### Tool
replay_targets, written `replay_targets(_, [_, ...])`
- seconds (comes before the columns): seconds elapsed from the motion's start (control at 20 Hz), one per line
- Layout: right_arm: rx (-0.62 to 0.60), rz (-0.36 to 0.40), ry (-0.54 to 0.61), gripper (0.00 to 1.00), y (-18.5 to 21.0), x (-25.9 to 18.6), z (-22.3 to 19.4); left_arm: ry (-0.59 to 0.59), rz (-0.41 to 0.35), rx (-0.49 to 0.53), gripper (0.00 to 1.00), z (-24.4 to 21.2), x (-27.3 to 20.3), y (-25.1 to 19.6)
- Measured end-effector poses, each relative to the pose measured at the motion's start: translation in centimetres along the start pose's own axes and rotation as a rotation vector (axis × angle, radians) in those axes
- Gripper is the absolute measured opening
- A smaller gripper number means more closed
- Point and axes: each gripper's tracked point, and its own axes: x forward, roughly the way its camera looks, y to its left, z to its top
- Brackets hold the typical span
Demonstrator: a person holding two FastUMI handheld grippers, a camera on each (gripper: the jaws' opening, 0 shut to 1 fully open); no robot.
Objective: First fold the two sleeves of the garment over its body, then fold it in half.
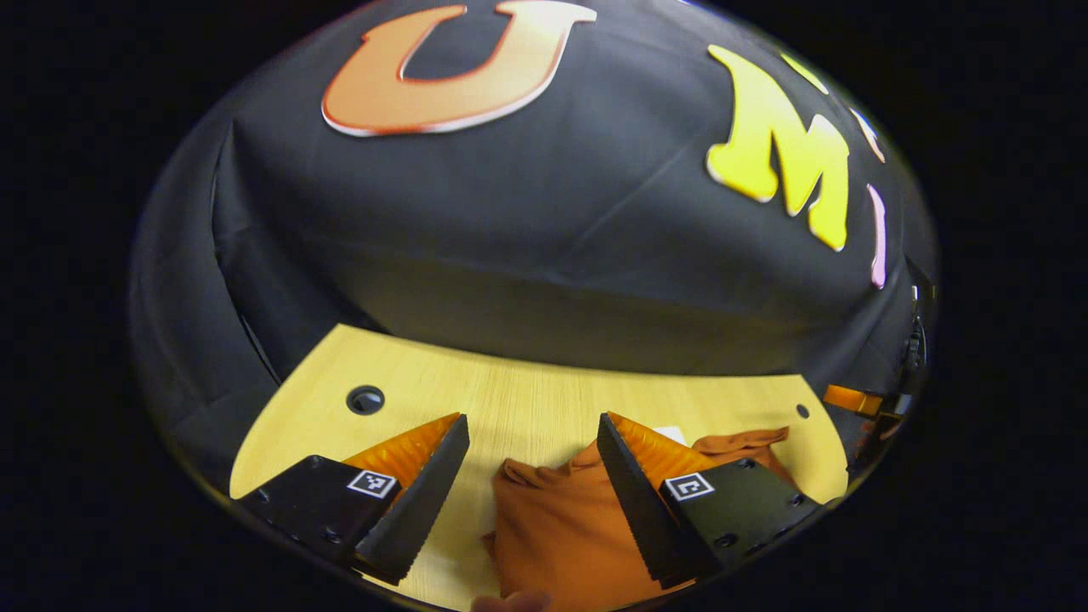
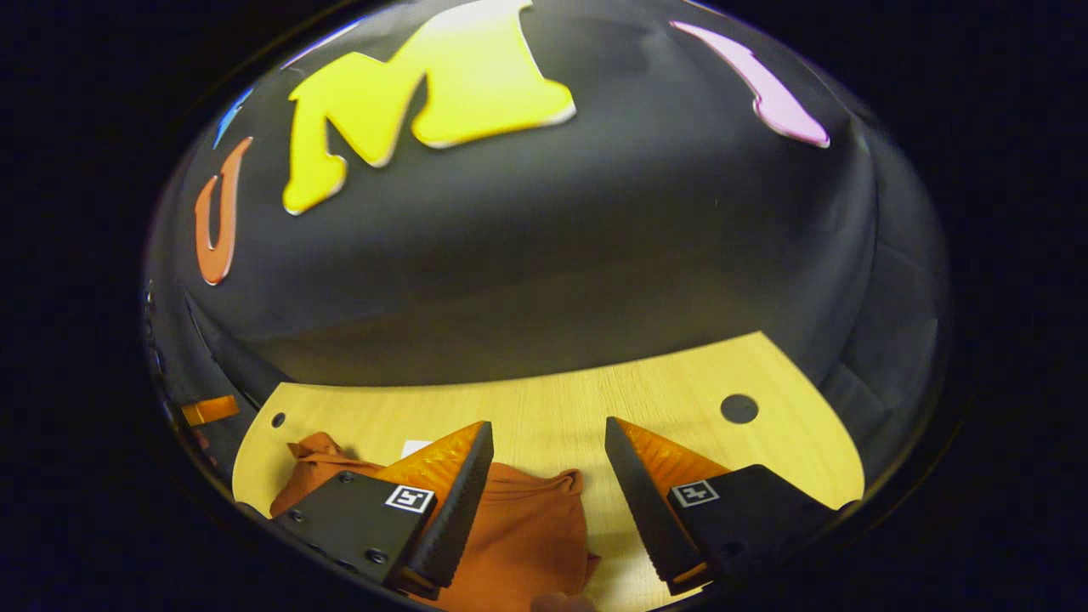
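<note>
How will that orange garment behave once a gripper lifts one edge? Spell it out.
The orange garment lies rumpled with soft creases on the wooden table, so it is probably floppy and would drape rather than hold shape. It looks thin, so likely light. Both grippers, left and right, are open above it.

left gripper (image 1: 531, 450) held low, its two fingers spread wide apart with nothing between them, right gripper (image 2: 548, 455) likewise low, fingers parted wide and gripping nothing, both pointing forward
</note>
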Motion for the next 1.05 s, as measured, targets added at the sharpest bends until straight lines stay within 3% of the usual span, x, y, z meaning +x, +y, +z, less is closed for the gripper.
replay_targets(0.15, [-0.055,0.03,-0.143,0.86,4.5,-9.9,3.0,-0.16,0.016,0.016,0.98,4.7,-9.5,-2.0])
replay_targets(0.35, [-0.077,0.116,-0.259,0.86,10.0,-22.2,3.0,-0.253,-0.023,0.075,0.98,4.6,-21.7,-5.7])
replay_targets(0.45, [-0.111,0.117,-0.337,0.86,11.2,-27.6,2.8,-0.298,-0.012,0.09,0.97,3.5,-27.1,-7.2])
replay_targets(0.5, [-0.125,0.111,-0.366,0.82,11.6,-29.9,2.4,-0.31,-0.013,0.092,0.97,2.7,-29.4,-7.9])
replay_targets(0.6, [-0.137,0.099,-0.415,0.87,12.3,-34.9,1.3,-0.328,-0.037,0.082,0.97,1.1,-33.3,-9.6])
replay_targets(0.65, [-0.139,0.088,-0.433,0.87,12.2,-36.8,1.0,-0.337,-0.044,0.08,0.97,0.3,-35.0,-10.1])
replay_targets(0.7, [-0.147,0.086,-0.447,0.87,12.3,-38.3,0.5,-0.347,-0.04,0.079,0.87,-0.4,-36.6,-10.3])
replay_targets(0.75, [-0.149,0.079,-0.458,0.87,12.3,-39.7,0.1,-0.363,-0.03,0.075,0.97,-0.6,-38.0,-10.5])
replay_targets(0.8, [-0.149,0.07,-0.471,0.87,12.2,-41.5,-0.8,-0.395,-0.034,0.056,0.87,-1.5,-40.2,-11.3])
replay_targets(0.85, [-0.14,0.068,-0.475,0.87,12.1,-42.3,-1.5,-0.409,-0.054,0.05,0.98,-2.0,-41.0,-12.2])
replay_targets(1.05, [-0.103,0.064,-0.454,0.87,12.0,-43.6,-4.5,-0.407,-0.045,0.094,0.98,-4.7,-42.8,-13.0])
